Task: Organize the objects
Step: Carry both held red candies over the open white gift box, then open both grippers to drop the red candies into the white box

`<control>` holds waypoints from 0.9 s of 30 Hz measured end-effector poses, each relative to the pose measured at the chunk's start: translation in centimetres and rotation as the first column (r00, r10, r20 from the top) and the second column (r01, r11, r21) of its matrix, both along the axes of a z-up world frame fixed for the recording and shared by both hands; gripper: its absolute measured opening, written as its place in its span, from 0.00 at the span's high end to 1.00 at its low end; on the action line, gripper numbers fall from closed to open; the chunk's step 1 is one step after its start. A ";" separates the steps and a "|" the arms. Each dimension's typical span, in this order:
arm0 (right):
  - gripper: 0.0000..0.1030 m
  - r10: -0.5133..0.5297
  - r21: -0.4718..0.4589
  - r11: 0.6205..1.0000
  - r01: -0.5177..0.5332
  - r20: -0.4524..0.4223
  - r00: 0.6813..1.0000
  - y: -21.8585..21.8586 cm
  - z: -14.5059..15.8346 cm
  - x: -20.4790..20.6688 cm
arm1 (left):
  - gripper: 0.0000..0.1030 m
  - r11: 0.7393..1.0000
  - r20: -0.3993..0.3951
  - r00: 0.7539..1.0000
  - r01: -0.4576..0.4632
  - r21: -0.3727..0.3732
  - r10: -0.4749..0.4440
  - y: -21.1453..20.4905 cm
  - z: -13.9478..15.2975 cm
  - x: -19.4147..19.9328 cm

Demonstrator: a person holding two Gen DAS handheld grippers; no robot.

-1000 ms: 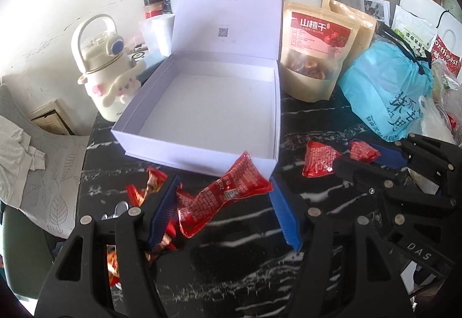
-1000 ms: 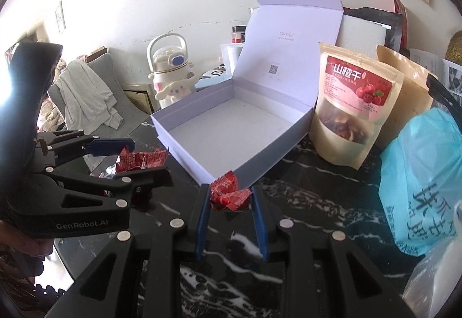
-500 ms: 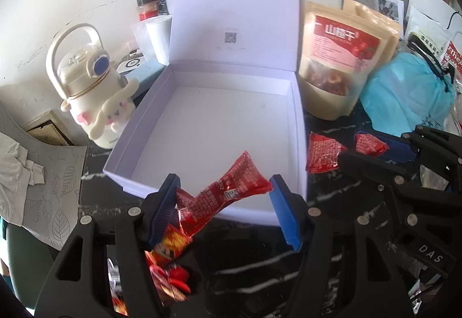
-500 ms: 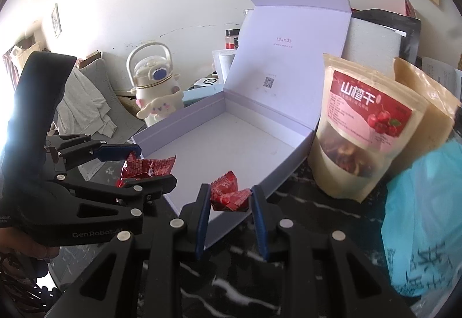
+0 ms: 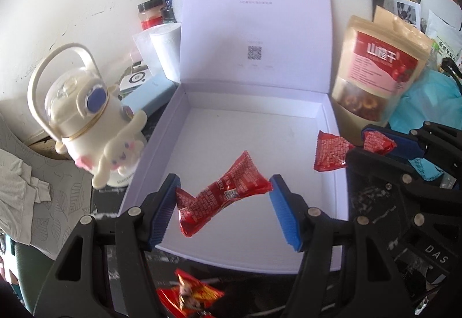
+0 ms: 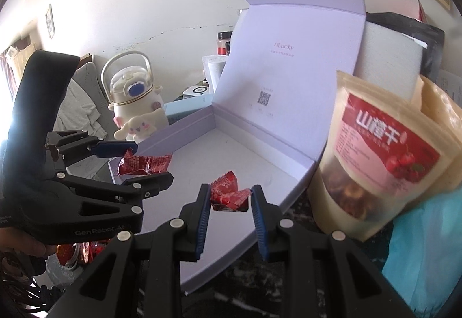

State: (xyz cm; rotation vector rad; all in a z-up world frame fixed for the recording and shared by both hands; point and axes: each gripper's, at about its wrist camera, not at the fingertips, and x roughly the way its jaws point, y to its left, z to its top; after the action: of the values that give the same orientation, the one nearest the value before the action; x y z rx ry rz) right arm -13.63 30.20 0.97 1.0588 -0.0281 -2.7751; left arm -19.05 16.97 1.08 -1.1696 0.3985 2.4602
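Observation:
An open lilac gift box (image 5: 329, 121) (image 6: 288, 150) stands on the black marble table with its lid upright and nothing on its floor. My left gripper (image 5: 226, 207) (image 6: 141, 163) hangs over the box's front part, shut on a long red snack packet (image 5: 222, 191) held end to end between the blue pads. My right gripper (image 6: 229, 208) (image 5: 372, 145) is over the box's right side, shut on a small red sweet (image 6: 228, 196) (image 5: 332, 153).
A white cartoon-dog bottle (image 5: 86, 121) stands left of the box. A hawthorn snack pouch (image 5: 378, 78) and a turquoise plastic bag (image 5: 433, 104) crowd its right side. Jars and a white cup (image 5: 166, 49) sit behind. More red sweets (image 5: 187, 297) lie on the table in front.
Both grippers have moved forward with their packets, from above the table in front of the box to over its inside. The box now looks larger and closer.

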 end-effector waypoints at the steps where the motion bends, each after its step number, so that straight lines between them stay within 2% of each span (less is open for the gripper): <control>1: 0.73 0.001 0.004 1.000 -0.001 -0.002 1.000 0.0 0.0 -0.3 | 0.39 1.000 -0.003 1.000 0.000 -0.004 0.000 0.0 0.0 -0.4; 15: 0.73 0.010 0.068 0.998 -0.009 -0.003 1.000 -0.3 -0.1 -5.0 | 0.39 0.999 -0.013 1.000 0.004 -0.048 -0.004 1.3 -1.2 -5.0; 23: 0.73 -0.002 0.121 0.993 0.000 0.013 1.000 -0.5 -1.1 -7.0 | 0.39 0.998 0.005 1.000 0.009 -0.059 -0.009 1.8 -2.3 -6.8; 27: 0.71 -0.008 0.117 0.993 0.005 0.022 1.000 -0.3 -1.4 -7.4 | 0.38 0.998 0.018 1.000 0.007 -0.062 -0.006 2.0 -2.7 -7.2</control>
State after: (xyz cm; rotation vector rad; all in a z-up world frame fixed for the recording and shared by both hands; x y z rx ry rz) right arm -21.00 29.89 -0.48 1.1193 0.1301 -2.8006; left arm -26.28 18.96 -1.62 -1.2125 0.4757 2.4459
